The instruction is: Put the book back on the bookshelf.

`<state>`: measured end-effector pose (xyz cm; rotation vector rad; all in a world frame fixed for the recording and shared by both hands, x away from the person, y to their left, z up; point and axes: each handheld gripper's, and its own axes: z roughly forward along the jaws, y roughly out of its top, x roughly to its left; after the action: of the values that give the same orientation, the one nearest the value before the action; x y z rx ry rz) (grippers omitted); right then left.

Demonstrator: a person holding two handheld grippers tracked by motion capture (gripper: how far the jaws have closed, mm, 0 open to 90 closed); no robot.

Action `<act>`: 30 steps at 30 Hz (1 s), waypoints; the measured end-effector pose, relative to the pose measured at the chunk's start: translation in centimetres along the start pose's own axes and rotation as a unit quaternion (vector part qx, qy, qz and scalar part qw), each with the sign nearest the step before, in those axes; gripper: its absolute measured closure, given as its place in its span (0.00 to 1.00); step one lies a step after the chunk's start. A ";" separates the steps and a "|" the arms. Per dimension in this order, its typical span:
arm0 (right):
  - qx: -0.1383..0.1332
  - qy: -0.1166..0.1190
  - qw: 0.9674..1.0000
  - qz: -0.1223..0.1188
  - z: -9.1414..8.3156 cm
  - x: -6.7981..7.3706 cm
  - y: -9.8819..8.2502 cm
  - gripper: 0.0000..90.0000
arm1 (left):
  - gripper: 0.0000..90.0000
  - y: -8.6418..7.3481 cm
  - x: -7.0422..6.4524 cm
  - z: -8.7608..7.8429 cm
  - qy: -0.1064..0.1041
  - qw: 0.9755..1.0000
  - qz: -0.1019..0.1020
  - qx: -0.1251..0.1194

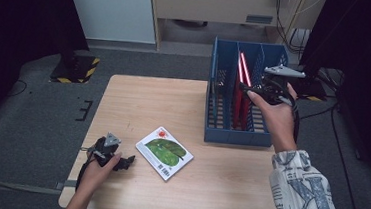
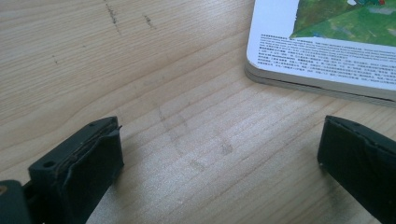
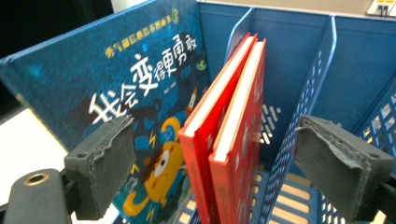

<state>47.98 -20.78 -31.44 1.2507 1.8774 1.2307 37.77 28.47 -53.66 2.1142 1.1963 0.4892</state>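
- The left gripper [image 1: 128, 161] rests low on the wooden table [image 1: 138, 101], far to the left of the blue file rack [image 1: 218, 107], near the table's front left corner. Its jaws stand apart with bare wood between them and nothing held.
- Just to the right of that gripper, still well left of the rack, a picture book with a green leaf cover [image 1: 164, 152] lies flat on the table. In the left gripper view its white corner with small print [image 2: 322, 60] sits just beyond the open jaws, not touching them.
- The rack stands at the table's far right edge, split by dividers into upright slots.
- Inside the rack, 2 red books [image 1: 241, 91] stand upright side by side in a middle slot; a dark blue book with a yellow cartoon figure [image 3: 116, 93] leans in the rack to their left in the right gripper view.
- The right gripper [image 1: 245, 90] hovers over the rack at the red books' top edges. Its jaws are spread wide, the books' upper edges [image 3: 224, 126] between them but unpressed.
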 end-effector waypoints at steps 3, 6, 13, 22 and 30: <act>0.005 0.004 1.000 0.001 -0.3 0.1 -0.7 0.12 | 0.00 0.0 0.0 0.0 0.000 1.000 0.000 0.000; 0.008 0.007 1.000 0.002 -0.6 0.3 -1.4 0.11 | 0.00 0.0 0.0 0.0 0.000 1.000 0.000 0.000; 0.019 0.012 1.000 -0.011 -1.6 1.3 -2.9 0.10 | 0.00 0.0 0.0 0.0 0.000 1.000 0.000 0.000; 0.032 0.022 0.999 -0.010 -2.2 1.8 -5.0 0.10 | 0.00 0.0 0.0 0.0 0.000 1.000 0.000 0.000; 0.034 0.034 0.999 -0.004 -2.4 2.6 -6.9 0.11 | 0.00 0.1 0.0 0.1 -0.001 1.000 0.002 0.001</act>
<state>42.21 -20.24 -36.65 1.2504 1.9850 1.2295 37.83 28.40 -53.65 2.1182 1.1930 0.4875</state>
